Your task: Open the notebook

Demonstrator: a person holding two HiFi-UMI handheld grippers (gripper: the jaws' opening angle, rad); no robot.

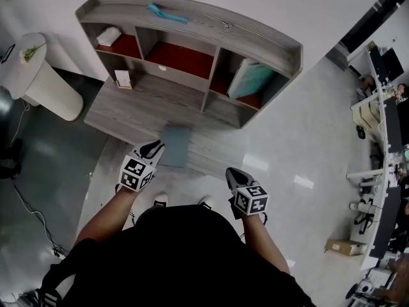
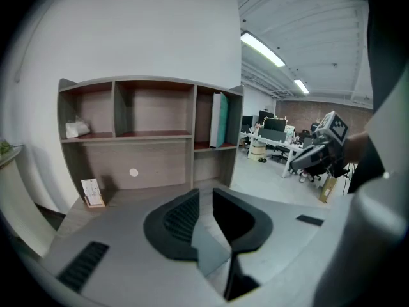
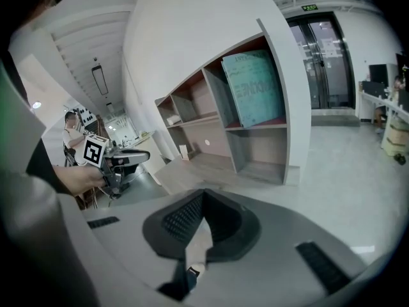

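Note:
A slate-blue notebook (image 1: 176, 147) lies closed at the front edge of the grey wooden desk (image 1: 128, 107). My left gripper (image 1: 158, 147) is at the notebook's left edge. In the left gripper view its jaws (image 2: 206, 200) stand a little apart, and the notebook (image 2: 208, 245) shows in the gap between them. I cannot tell whether the pads touch it. My right gripper (image 1: 231, 171) hangs off the desk's front edge, over the floor to the notebook's right. Its tips (image 3: 203, 200) meet, with only floor behind them.
The desk carries a shelf unit (image 1: 192, 27). A teal book (image 1: 250, 78) leans in its right compartment and a white bundle (image 1: 108, 36) sits in the left one. A small card stand (image 1: 123, 78) is on the desktop. A white pedestal (image 1: 45, 78) stands to the left.

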